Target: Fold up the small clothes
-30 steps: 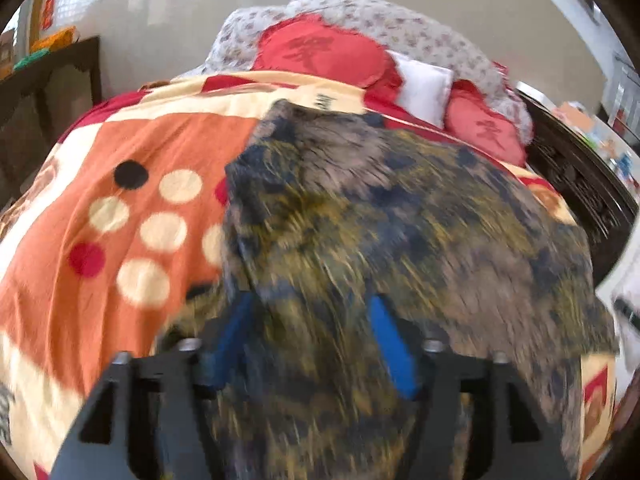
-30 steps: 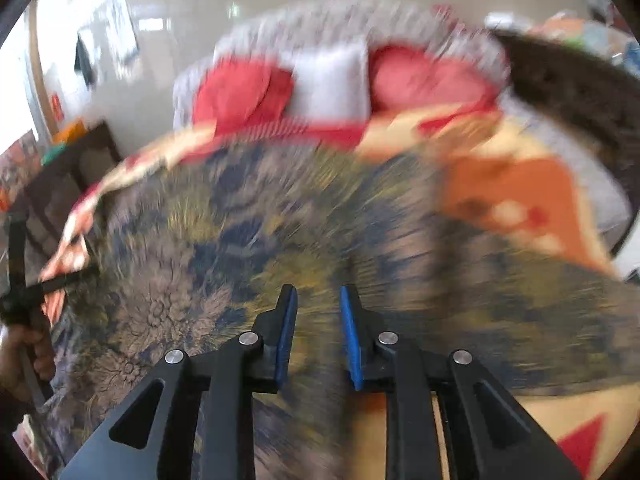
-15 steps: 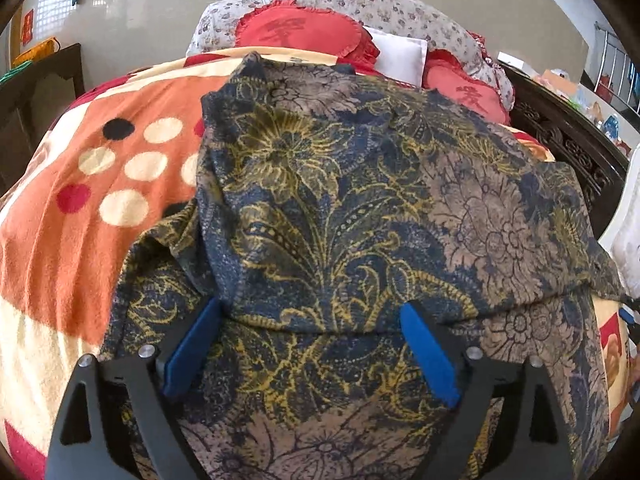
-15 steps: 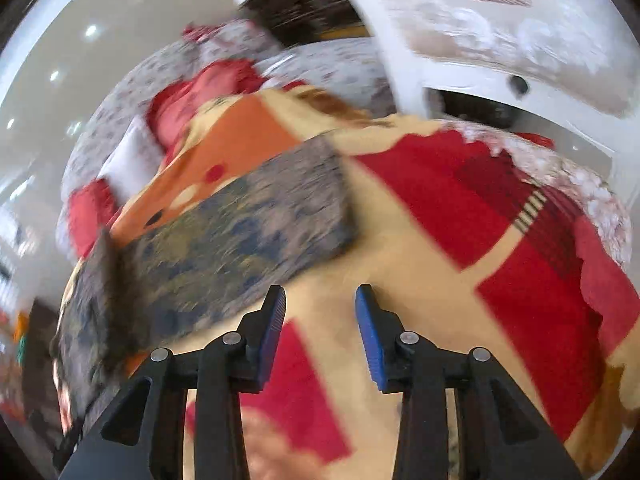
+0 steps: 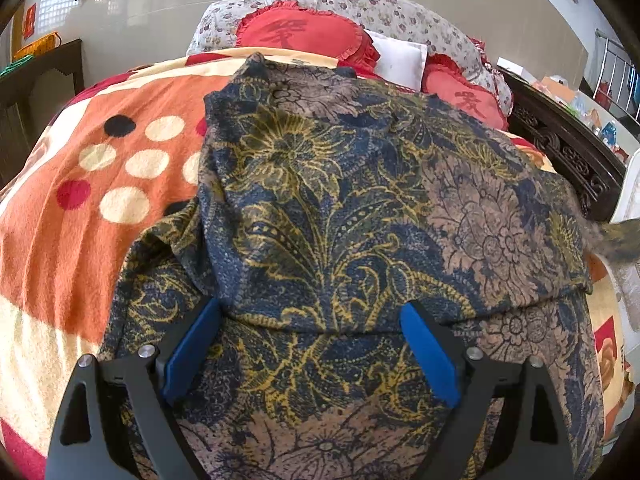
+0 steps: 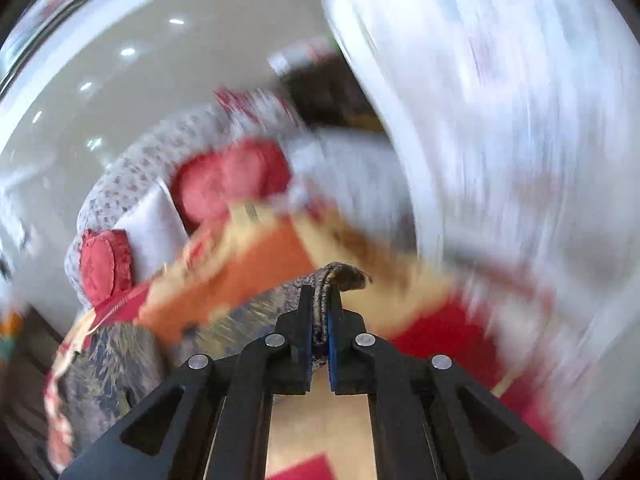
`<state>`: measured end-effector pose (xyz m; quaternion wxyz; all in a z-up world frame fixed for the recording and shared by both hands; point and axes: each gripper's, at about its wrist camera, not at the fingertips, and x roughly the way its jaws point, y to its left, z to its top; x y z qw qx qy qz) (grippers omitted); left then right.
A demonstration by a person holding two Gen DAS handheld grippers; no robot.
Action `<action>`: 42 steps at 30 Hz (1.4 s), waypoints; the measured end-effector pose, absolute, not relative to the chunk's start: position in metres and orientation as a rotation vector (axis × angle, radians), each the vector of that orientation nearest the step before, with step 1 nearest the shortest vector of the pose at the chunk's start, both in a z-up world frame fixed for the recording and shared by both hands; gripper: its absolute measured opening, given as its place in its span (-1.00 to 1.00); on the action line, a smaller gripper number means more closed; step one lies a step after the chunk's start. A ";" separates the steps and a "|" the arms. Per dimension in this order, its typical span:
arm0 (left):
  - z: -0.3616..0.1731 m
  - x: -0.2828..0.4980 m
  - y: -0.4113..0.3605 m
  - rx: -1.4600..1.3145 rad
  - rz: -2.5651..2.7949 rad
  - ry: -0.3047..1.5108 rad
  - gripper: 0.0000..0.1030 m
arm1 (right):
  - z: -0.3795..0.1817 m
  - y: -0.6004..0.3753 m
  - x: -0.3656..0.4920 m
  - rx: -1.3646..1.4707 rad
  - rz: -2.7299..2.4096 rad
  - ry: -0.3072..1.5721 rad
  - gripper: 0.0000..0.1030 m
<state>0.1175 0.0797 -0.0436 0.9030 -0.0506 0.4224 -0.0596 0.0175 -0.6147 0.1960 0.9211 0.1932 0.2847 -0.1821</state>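
A dark blue garment with gold and brown flowers [image 5: 340, 200] lies spread on the bed, its far part folded over the near part. My left gripper [image 5: 308, 310] hovers open just above it, blue pads wide apart on either side of the fold's near edge, gripping nothing. My right gripper [image 6: 320, 296] is shut on a bunched edge of the same garment [image 6: 344, 274], held up off the bed. That lifted corner [image 5: 616, 240] shows at the right edge of the left wrist view. The right wrist view is badly blurred.
An orange, cream and red blanket [image 5: 80, 220] covers the bed. Red and floral pillows [image 5: 300, 34] are piled at the far end. A dark carved bed frame [image 5: 560, 144] runs along the right, a dark cabinet [image 5: 40, 76] stands at the left, and something white and blurred [image 6: 520, 120] rises at the right.
My left jaws spread wider and stayed over the garment. My right gripper swung away to the garment's right side, closed on its edge and rose with it.
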 end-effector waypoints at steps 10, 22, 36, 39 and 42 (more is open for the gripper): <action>-0.023 0.110 0.096 -0.205 -0.125 0.821 0.82 | 0.292 -0.453 0.077 0.127 0.061 0.492 -1.00; 0.014 0.115 0.136 -0.419 -0.173 0.729 0.82 | 0.093 -0.122 0.150 0.150 0.610 0.779 -1.00; -0.027 0.156 0.067 -0.387 -0.490 0.885 0.82 | 0.017 -0.151 0.082 0.048 0.584 0.977 -0.51; -0.041 0.164 0.060 -0.425 -0.526 0.914 0.81 | 0.010 -0.178 0.052 0.081 0.555 0.991 -0.51; -0.043 0.160 0.064 -0.521 -0.590 0.907 0.81 | 0.020 -0.187 0.039 0.092 0.507 0.941 -0.51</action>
